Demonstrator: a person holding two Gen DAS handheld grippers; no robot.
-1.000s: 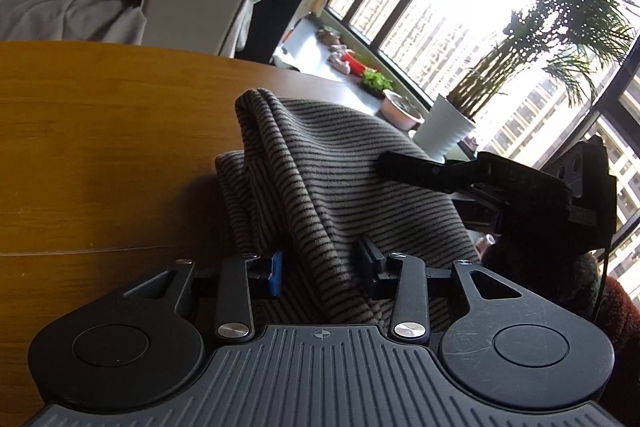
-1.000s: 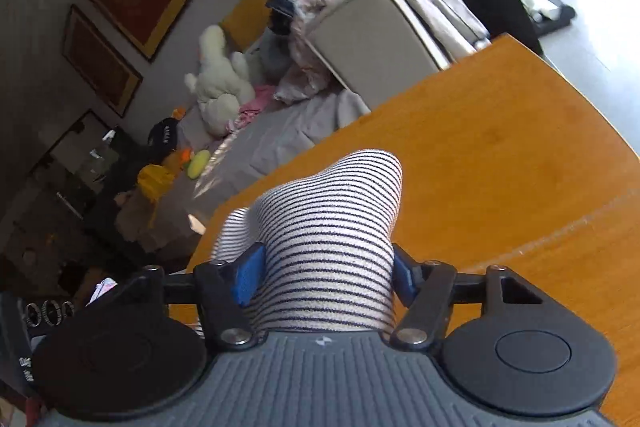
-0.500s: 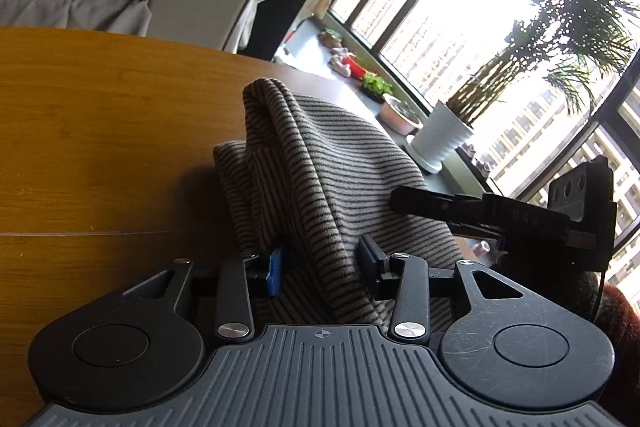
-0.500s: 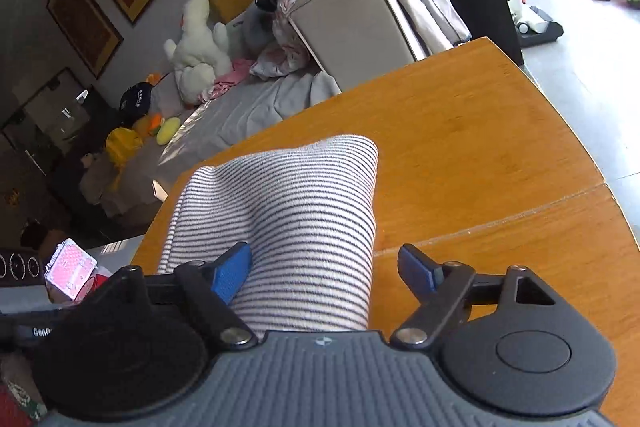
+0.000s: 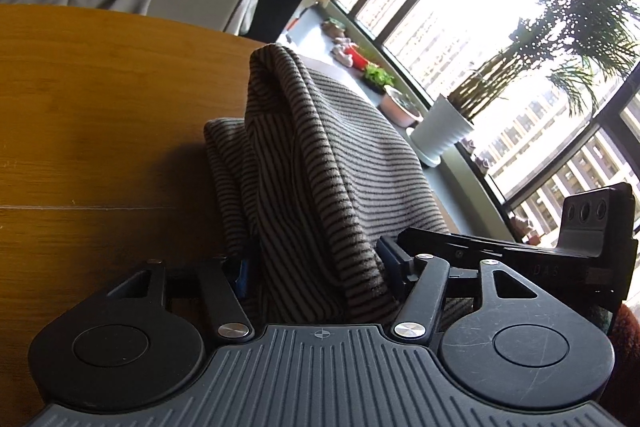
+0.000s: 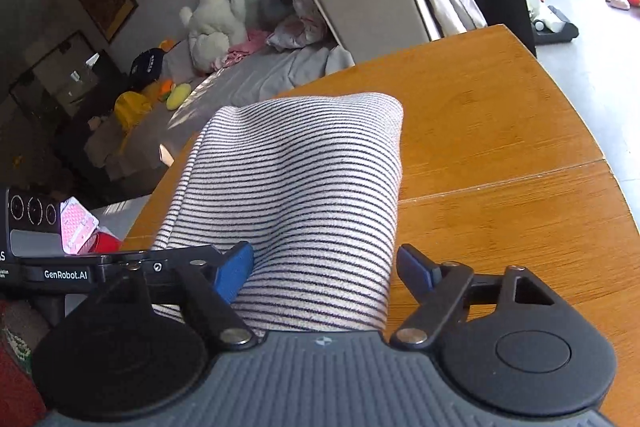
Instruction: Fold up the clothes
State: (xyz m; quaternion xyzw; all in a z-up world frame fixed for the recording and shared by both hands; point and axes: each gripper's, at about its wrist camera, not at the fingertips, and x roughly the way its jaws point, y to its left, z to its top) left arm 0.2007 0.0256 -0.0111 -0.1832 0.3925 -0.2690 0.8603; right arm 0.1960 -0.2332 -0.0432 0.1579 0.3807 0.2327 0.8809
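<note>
Between the fingers of the left gripper a thick bunch of the striped garment stands up in a ridge; the blue pads sit against the cloth on both sides, so this gripper looks to be pinching it. The right gripper has its fingers spread: the left pad touches the cloth, while the right pad stands apart from it with bare wood showing in the gap. The garment lies ahead of both sets of fingers on the wooden table, already doubled into a narrow block whose far end stops well short of the table edge.

My judgement is that a fold has just been laid and the right side let go. To finish it well, the left fingers should lower their bunch flat before they part, so the ridge does not spring back, and the free right fingers could then press along the top to smooth it.

The cloth is a soft, fuzzy knit, pale with thin dark stripes, thick enough to hold rounded edges and likely to slump rather than crease. The table is smooth, glossy and orange-brown, with a fine seam running across beside the fingers.
</note>
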